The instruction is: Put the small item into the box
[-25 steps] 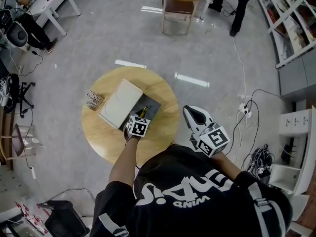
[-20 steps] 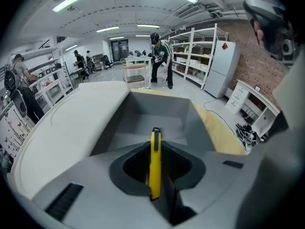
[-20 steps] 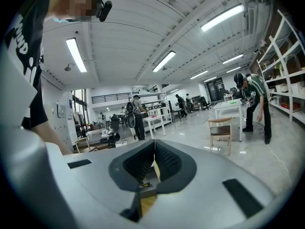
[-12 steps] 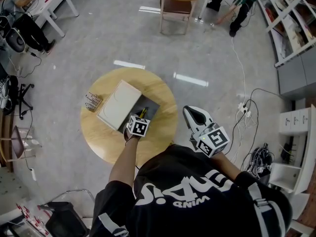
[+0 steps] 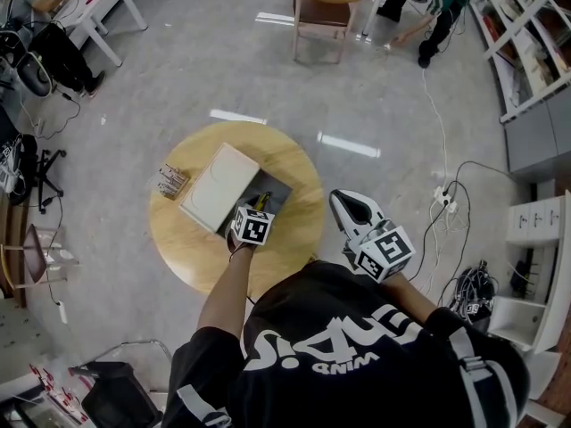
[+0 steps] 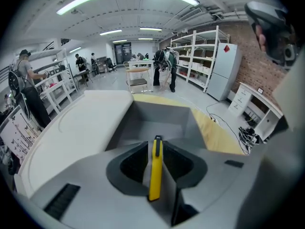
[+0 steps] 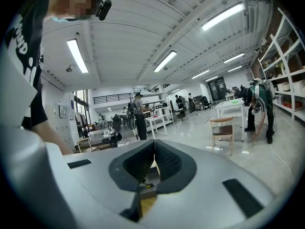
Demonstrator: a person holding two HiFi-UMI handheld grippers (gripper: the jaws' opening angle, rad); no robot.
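Can't see the lower end of the item (image 6: pixel 155 175) in left gripper view, sunk between the jaws of the left gripper (image 6: pixel 155 149). Can't see the near wall of the box (image 6: pixel 159 123) either, behind the gripper body. In head view, can't read those jaws, buried under the cube (image 5: pixel 252 228). Seeing only the item's tip there. Losing part of the box floor to the lid (image 5: pixel 218 186). Losing the surface (image 5: pixel 299 239) near edge behind the torso (image 5: pixel 357 346). Can't identify the pack (image 5: pixel 171 180), too small. Can't make out the bits below the right gripper (image 7: pixel 155 147) jaws.
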